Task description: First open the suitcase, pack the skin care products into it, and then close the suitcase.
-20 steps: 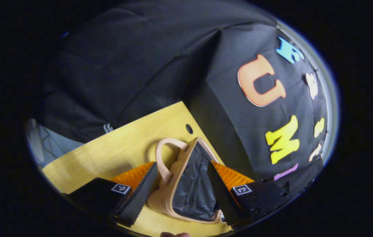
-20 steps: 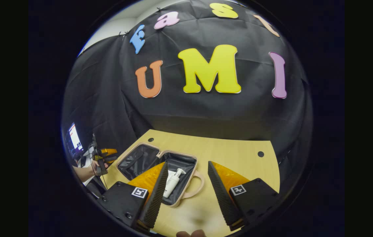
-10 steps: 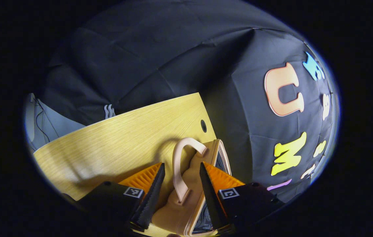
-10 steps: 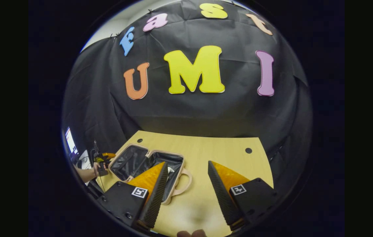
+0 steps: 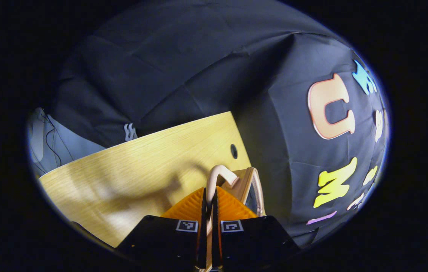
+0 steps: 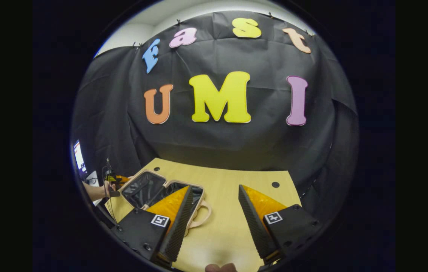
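Observation:
The beige suitcase (image 6: 144, 185) lies open on the wooden table (image 6: 233, 189) at the left of the right gripper view, its dark lining showing. My right gripper (image 6: 215, 187) hangs open above the table, to the right of the case, with nothing between its fingers. Its left finger (image 6: 178, 211) hides part of the case's inside, and a beige handle (image 6: 202, 216) pokes out beside it. In the left gripper view my left gripper (image 5: 208, 196) is shut on the lid's beige handle (image 5: 219, 173). The lid's rim (image 5: 255, 186) rises just right of the fingers.
The table (image 5: 142, 170) runs left, ending at the black cloth wall behind. A cable hole (image 5: 233, 151) sits near its far edge, another cable hole (image 6: 275, 184) at the right. A hand (image 6: 102, 189) holds the far gripper beside a lit monitor (image 6: 79, 156).
My left gripper swung round to the lid's outer side and shut on its handle. The right gripper drew back from the case, and its finger now hides the white bottle inside.

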A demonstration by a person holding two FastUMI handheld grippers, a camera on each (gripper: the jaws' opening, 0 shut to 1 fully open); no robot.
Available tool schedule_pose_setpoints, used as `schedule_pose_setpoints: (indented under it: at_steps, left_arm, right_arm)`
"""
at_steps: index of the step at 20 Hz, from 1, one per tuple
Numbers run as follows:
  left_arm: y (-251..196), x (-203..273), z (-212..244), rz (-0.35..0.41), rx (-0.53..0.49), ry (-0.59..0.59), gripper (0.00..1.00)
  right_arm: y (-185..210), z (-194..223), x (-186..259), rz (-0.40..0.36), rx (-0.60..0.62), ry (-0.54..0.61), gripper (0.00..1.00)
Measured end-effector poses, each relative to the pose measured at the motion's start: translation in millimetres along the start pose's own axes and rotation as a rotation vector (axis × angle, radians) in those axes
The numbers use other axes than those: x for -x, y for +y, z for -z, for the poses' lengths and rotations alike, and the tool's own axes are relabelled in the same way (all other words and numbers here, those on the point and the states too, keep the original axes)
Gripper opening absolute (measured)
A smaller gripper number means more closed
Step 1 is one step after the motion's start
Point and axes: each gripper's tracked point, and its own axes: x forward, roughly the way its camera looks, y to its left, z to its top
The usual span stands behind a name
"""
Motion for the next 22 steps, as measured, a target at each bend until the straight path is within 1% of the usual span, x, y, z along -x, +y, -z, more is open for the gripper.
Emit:
schedule_pose_setpoints:
  at_steps: [1,3,5,6,7,8,11,12,14,15,18,19,22]
  left_arm:
    - [-19,10,-5,0.024,-0.025,-0.016,0.07]
    - [-61,31,-5,0.068,-0.099,-0.023,0.06]
    - [-108,46,3,0.097,-0.225,-0.027,0.06]
    - [-130,54,11,0.109,-0.299,-0.035,0.06]
    - [-151,62,21,0.121,-0.36,-0.047,0.06]
    - [-175,68,33,0.137,-0.411,-0.057,0.06]
    - [-237,87,77,0.191,-0.532,-0.111,0.06]
    - [-252,89,97,0.187,-0.595,-0.128,0.06]
    - [-272,90,132,0.156,-0.738,-0.183,0.06]
    - [-284,89,151,0.16,-0.787,-0.207,0.06]
    - [-307,82,202,0.187,-0.883,-0.231,0.06]
    - [-309,82,218,0.182,-0.921,-0.236,0.06]
    - [-316,65,277,0.195,-0.994,-0.195,0.06]
  right_arm:
    - [-1,-2,3,-0.003,-0.002,-0.011,0.73]
    - [-1,-9,8,-0.012,-0.024,-0.045,0.73]
    - [-2,-16,16,-0.018,-0.05,-0.086,0.73]
    - [-5,-18,19,-0.014,-0.046,-0.105,0.73]
    - [-9,-19,22,-0.006,-0.036,-0.122,0.68]
    - [-12,-21,25,0.004,-0.034,-0.141,0.73]
    - [-20,-25,38,0.04,-0.054,-0.198,0.73]
    - [-24,-25,41,0.058,-0.049,-0.213,0.73]
    - [-39,-22,48,0.11,-0.034,-0.227,0.73]
    - [-44,-22,55,0.124,-0.036,-0.234,0.73]
    - [-64,-27,68,0.168,-0.025,-0.251,0.74]
    - [-70,-25,73,0.175,-0.022,-0.244,0.74]
    - [-89,-25,92,0.211,0.003,-0.237,0.74]
